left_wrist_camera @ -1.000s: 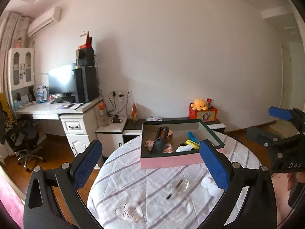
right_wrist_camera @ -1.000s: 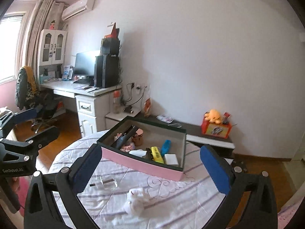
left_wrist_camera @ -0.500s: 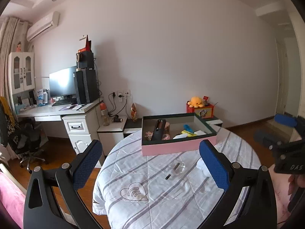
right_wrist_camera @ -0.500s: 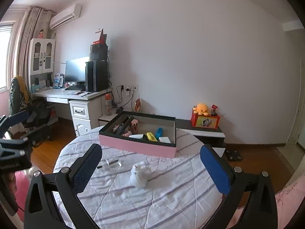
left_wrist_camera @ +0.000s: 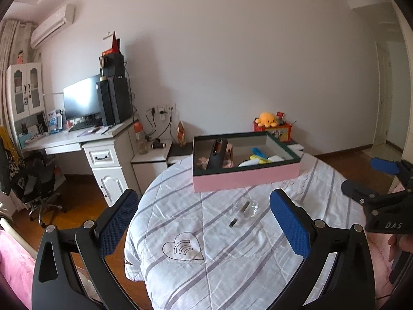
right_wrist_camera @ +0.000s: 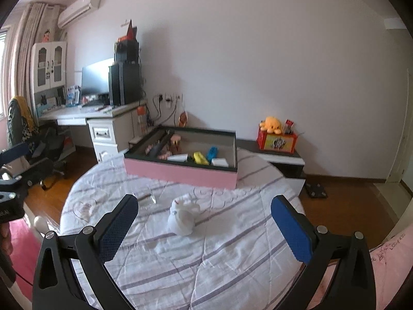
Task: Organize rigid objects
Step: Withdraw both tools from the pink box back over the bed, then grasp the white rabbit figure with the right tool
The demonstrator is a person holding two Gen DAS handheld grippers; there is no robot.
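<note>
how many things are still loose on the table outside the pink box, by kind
clear glass bottle: 1
white figurine: 1
total loose on the table, outside the pink box: 2

Soft, even daylight enters from the window (right_wrist_camera: pixel 2 72) at far left, casting faint shadows on the white wall (right_wrist_camera: pixel 258 51); both fisheye views bend strongly toward dark vignetted corners, with slight softness overall and no harsh glare.
</note>
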